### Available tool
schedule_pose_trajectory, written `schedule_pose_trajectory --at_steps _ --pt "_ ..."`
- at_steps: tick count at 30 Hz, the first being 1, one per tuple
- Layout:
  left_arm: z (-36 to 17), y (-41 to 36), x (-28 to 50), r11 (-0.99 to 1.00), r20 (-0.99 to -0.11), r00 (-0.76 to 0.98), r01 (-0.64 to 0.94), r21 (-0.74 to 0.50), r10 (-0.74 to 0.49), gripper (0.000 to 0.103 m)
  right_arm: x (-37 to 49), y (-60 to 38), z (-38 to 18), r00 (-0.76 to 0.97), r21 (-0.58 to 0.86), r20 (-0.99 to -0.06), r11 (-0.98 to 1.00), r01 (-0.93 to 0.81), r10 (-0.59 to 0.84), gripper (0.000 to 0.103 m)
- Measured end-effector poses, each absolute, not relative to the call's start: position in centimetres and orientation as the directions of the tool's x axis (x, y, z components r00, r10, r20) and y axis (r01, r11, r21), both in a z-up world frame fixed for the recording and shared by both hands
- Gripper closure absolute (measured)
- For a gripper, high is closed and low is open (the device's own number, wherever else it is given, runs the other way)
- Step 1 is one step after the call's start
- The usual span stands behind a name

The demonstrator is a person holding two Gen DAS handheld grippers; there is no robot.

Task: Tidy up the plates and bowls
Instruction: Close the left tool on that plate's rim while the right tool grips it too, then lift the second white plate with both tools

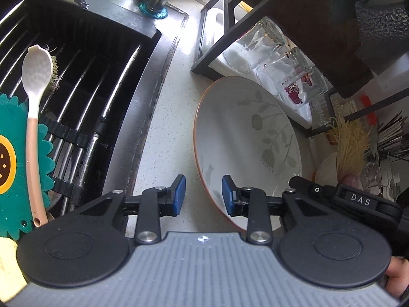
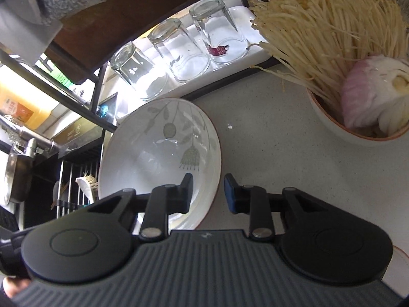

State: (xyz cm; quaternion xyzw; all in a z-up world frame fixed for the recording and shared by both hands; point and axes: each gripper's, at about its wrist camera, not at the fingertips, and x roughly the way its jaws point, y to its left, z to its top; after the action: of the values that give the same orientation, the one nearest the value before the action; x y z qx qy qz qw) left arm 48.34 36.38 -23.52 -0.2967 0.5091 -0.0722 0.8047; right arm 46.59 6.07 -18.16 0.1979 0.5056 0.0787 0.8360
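A white bowl [image 1: 245, 140] with a grey leaf pattern and an orange rim sits on the speckled counter, also seen in the right wrist view as the bowl [image 2: 158, 153]. My left gripper [image 1: 203, 194] straddles its near left rim, one blue pad outside and one inside, with gaps on both sides; it is open. My right gripper [image 2: 208, 192] straddles the opposite rim, its left finger inside the bowl and its right pad [image 2: 230, 195] just outside, not pressing; it is open too. The right gripper's black housing [image 1: 358, 200] shows beside the bowl in the left wrist view.
Left of the bowl is a sink with a black rack [image 1: 76, 76], a white spoon [image 1: 32, 102] and a teal flower mat [image 1: 15, 166]. Upside-down glasses [image 2: 179, 51] stand on a white tray under a dark shelf. A second bowl [image 2: 332, 125] holds enoki mushrooms and onion.
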Motion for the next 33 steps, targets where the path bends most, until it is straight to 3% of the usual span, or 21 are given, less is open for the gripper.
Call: schedule_pose_trajectory --at_steps 7,9,13,21,33 --pt "-23.5 36.7 48.1 0.807 -0.772 0.482 -0.199 -0.556 -0.414 0.067 47.2 6.4 -18.5 0.485 0.375 -0.822 0.925 0.066 0.298 0.074" --pt "-23.5 36.7 48.1 0.804 -0.770 0.488 -0.204 -0.559 -0.412 0.067 47.4 6.5 -18.7 0.478 0.366 -0.827 0.929 0.061 0.295 0.084" --pt "-23.2 36.4 47.9 0.804 -0.762 0.513 -0.208 -0.558 -0.396 0.070 47.5 6.7 -18.9 0.477 0.351 -0.831 0.935 0.049 0.287 0.089" --pt "-23.3 36.4 48.1 0.798 -0.748 0.533 -0.205 -0.567 -0.395 0.084 47.5 5.9 -19.1 0.502 0.408 -0.801 0.911 0.058 0.326 0.092" --pt "-21.5 35.2 46.0 0.862 -0.769 0.548 -0.156 -0.481 -0.330 0.088 45.7 6.6 -17.4 0.549 0.347 -0.775 0.937 -0.044 0.313 0.092"
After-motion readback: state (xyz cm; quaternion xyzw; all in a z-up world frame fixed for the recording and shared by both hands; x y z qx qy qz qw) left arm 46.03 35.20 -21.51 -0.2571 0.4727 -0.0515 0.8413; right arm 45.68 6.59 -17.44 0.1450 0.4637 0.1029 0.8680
